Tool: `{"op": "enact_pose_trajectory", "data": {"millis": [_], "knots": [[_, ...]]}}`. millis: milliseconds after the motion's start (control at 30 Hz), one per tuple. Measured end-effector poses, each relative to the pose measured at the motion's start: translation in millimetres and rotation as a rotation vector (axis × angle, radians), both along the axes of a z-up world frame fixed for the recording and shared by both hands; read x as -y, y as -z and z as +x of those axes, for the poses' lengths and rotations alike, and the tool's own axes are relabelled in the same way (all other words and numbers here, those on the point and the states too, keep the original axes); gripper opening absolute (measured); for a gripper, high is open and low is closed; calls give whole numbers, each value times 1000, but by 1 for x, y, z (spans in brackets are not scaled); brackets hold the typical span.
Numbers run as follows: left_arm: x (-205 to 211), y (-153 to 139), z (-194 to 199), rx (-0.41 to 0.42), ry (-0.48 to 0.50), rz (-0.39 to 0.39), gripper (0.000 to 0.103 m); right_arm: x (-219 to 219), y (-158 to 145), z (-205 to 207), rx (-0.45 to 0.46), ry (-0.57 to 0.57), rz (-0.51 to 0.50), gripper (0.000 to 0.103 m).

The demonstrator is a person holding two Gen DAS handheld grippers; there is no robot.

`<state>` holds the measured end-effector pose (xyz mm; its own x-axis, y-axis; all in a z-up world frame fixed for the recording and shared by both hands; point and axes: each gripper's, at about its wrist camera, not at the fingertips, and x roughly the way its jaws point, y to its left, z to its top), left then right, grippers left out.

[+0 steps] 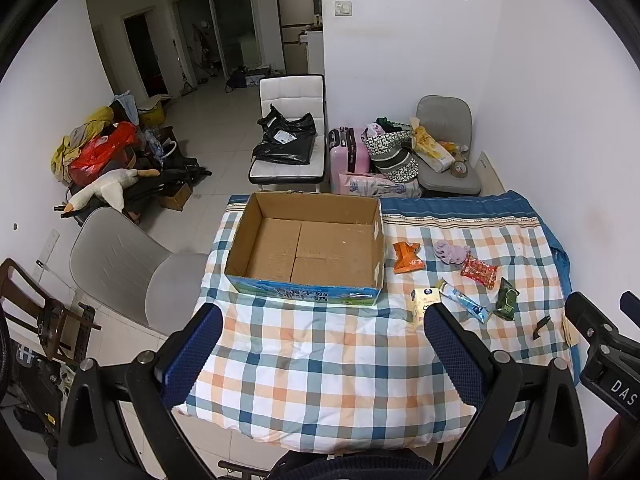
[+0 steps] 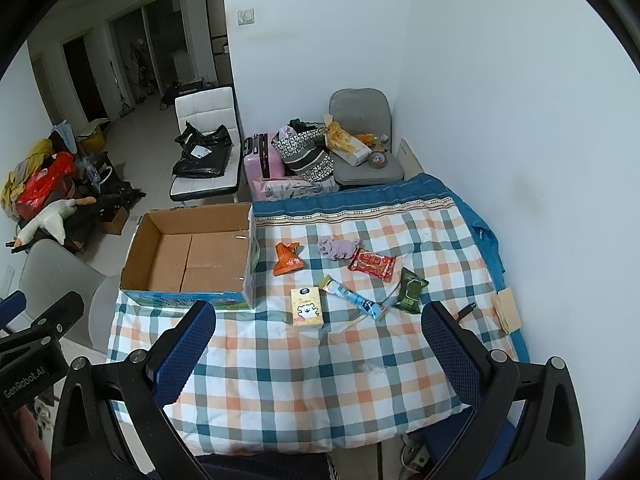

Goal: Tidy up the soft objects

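An empty cardboard box [image 1: 308, 248] [image 2: 192, 252] stands on the checked quilt [image 1: 320, 360] [image 2: 304, 380]. To its right lie an orange packet [image 1: 407, 258] [image 2: 288, 260], a purple cloth [image 1: 451, 251] [image 2: 336, 247], a red packet [image 1: 479, 272] [image 2: 372, 264], a green packet [image 1: 506, 299] [image 2: 410, 290], a blue tube packet [image 1: 464, 301] [image 2: 354, 298] and a pale tissue pack [image 1: 425, 304] [image 2: 307, 306]. My left gripper [image 1: 324, 340] is open and empty, near the quilt's front. My right gripper [image 2: 318, 340] is open and empty, short of the packets.
A grey chair [image 1: 132, 276] stands left of the table. A white chair with a black bag [image 1: 288, 140], a pink suitcase [image 1: 348, 152] and a grey chair piled with bags [image 1: 440, 152] stand beyond. A white wall runs along the right. A small dark object [image 2: 466, 310] lies near the quilt's right edge.
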<state>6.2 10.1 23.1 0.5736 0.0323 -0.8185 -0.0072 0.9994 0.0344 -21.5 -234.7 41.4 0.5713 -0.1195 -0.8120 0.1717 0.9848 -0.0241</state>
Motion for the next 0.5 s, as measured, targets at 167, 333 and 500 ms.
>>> {"op": "enact_pose_trajectory", "data": {"millis": [167,333,500], "knots": [[-1,1,-1,-1,1,0,103,-1,1,-1,2,-1,-2,103],[-4,6,7,-22,3,-7,103,1,7,6,-4,-6,13,103],[3,22,29,-22,18,-45,103,14,30,21,-44,11,41,103]]}}
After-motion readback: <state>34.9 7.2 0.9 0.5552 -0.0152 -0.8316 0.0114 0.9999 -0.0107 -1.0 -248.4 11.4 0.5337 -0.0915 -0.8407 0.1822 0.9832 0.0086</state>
